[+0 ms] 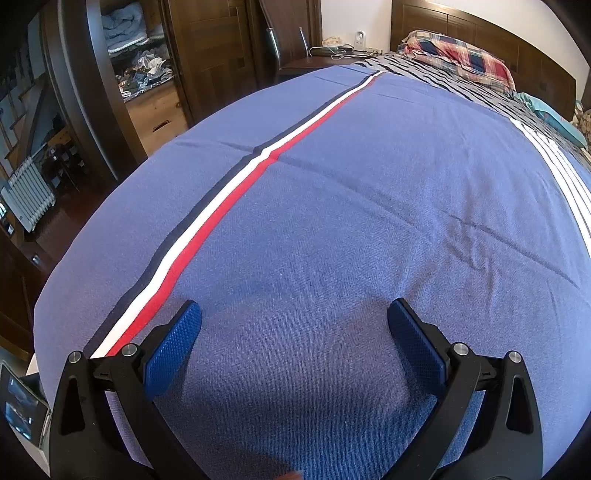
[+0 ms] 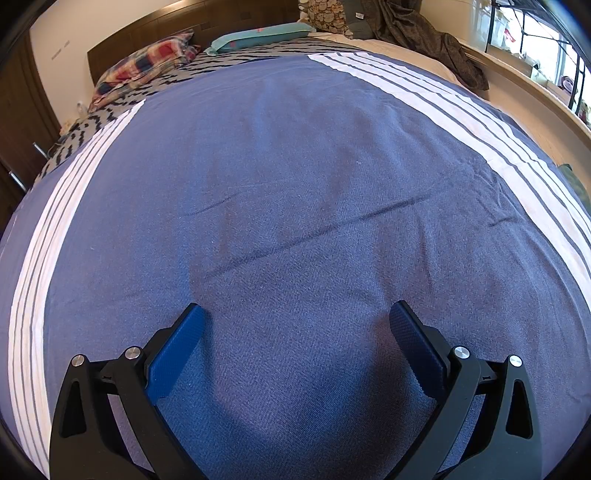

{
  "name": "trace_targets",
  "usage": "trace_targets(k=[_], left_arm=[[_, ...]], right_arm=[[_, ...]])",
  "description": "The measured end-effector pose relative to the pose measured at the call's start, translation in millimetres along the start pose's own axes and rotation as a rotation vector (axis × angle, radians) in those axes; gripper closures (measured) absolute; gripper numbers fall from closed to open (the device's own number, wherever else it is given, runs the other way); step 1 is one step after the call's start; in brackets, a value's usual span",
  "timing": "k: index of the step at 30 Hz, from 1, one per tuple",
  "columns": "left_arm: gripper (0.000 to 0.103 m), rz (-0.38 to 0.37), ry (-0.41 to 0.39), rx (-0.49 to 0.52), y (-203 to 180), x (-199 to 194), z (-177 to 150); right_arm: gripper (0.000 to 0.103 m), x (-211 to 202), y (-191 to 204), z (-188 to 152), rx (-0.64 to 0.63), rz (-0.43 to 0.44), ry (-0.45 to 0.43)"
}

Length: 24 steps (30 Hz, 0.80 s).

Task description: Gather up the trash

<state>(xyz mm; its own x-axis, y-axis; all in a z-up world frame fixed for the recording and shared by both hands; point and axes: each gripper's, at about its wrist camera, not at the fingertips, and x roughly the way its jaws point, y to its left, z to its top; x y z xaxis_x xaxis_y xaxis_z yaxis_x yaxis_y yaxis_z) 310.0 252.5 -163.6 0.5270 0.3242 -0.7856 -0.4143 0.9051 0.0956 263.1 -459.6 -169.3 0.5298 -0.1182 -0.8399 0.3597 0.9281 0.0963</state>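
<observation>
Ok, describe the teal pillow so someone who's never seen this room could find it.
Start at the bed with the blue cover and look to its dark headboard. Two pillows lie there: the teal pillow is plain and flat, nearer the window side than the plaid pillow.

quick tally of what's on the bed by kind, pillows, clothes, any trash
plaid pillow: 1
teal pillow: 1
dark garment draped at the far side: 1
trash on the blue bedspread: 0
total: 3

No readable text, labels, brand names, numbers or signs appear anywhere in either wrist camera view of the bedroom.
</observation>
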Motion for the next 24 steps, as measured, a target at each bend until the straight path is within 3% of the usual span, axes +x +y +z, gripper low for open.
trace_targets(k=[24], left_arm=[[0.007, -0.009, 0.006, -0.005, 1.3, 3.4, 2.7]], right_arm=[[0.003, -0.1, 0.2, 0.2, 0.000, 0.000, 0.000]])
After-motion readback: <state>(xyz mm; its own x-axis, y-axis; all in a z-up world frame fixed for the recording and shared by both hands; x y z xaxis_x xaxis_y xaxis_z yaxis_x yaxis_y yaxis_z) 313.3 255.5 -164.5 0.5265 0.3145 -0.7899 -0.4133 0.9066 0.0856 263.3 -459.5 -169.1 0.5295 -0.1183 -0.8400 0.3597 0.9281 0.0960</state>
